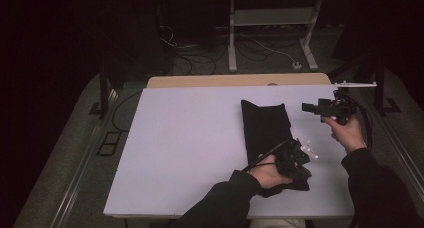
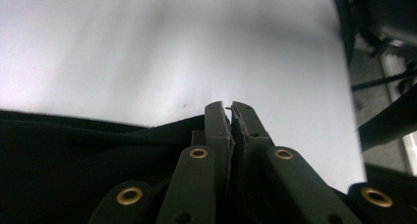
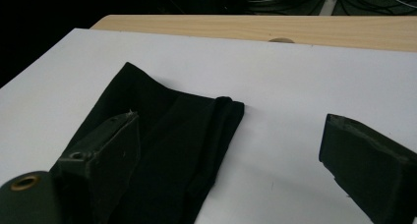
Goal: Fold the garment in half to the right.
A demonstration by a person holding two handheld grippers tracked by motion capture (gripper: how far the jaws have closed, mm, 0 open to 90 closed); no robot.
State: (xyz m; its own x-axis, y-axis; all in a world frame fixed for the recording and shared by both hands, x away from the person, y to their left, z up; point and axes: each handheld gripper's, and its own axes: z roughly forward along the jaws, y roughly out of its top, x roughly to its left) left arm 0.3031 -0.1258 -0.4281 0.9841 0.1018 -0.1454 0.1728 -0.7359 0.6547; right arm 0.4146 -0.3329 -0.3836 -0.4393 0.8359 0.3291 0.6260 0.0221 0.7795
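**Black cloth half folded, one corner pinched, the other end let go**

Black fabric, a long folded cloth (image 1: 265, 130), lies on the white table (image 1: 185, 138) right of centre, running from the far side toward the person. The left gripper (image 1: 300, 155) sits at the near end with its jaws closed; in the left gripper view the cloth (image 2: 74, 160) bunches right under them and looks nipped between the tips, though that bite is thin. The right gripper (image 1: 307, 107) hovers just off the far right corner of the cloth (image 3: 162, 150), jaws spread wide with nothing between them.

The likely trouble is the shallow pinch. A pull with so little fabric in the left jaws could let the edge slip out, and the fold would sag or open. A pull on the near end alone could also drag the free far end across the table and skew the layers. The right gripper, coming back down open, might catch only the top layer and peel the fold apart.
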